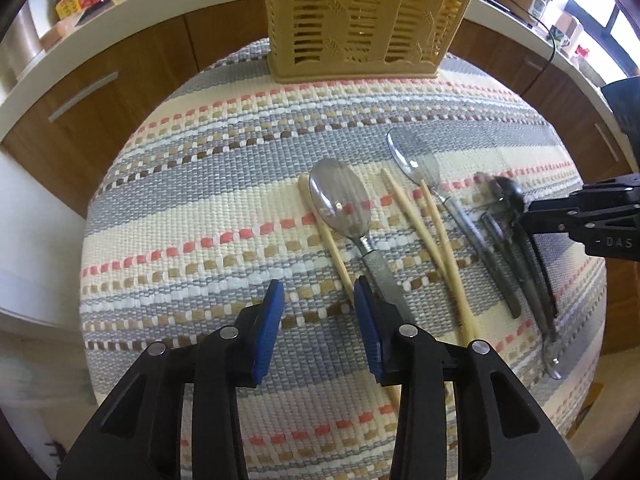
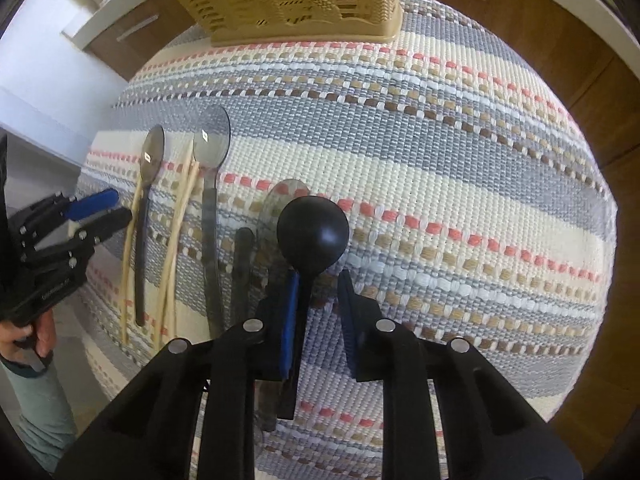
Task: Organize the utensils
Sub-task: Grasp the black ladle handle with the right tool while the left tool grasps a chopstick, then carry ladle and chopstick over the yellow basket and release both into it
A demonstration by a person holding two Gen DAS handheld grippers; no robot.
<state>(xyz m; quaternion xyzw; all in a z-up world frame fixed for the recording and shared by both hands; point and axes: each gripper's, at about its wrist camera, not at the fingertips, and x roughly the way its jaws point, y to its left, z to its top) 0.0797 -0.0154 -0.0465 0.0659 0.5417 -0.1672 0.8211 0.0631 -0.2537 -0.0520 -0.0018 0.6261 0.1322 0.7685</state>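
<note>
Left wrist view: you are holding the left gripper [image 1: 318, 308] low over the striped mat [image 1: 200, 208], jaws standing apart with nothing between them; its right pad is sitting just beside the handle of the nearest metal spoon [image 1: 340, 200] and one chopstick [image 1: 326, 236]. The slotted utensil basket [image 1: 360, 20] is standing upright at the far edge of the mat, well apart from the row. Right wrist view: you are carrying the right gripper [image 2: 320, 300] at the black spoon [image 2: 313, 230]; its handle is lying against the left blue pad while the right pad is standing off, so the jaws are apart and not yet clamping (the spoon looks blurred in the other view, so it may be shifting). Risk, as a judgement: closing now with the handle hard against one pad could pivot the spoon, swing its bowl and nudge the dark-handled utensil [image 2: 242, 272] beside it; lifting on so light a grip could drop it back across the row. On the left, closing could catch the chopstick together with the spoon handle. Count: three chopsticks, two metal spoons, one black spoon, one clear spoon [image 2: 286, 200] lying under it, one dark-handled piece whose head I cannot make out, one basket.
</note>
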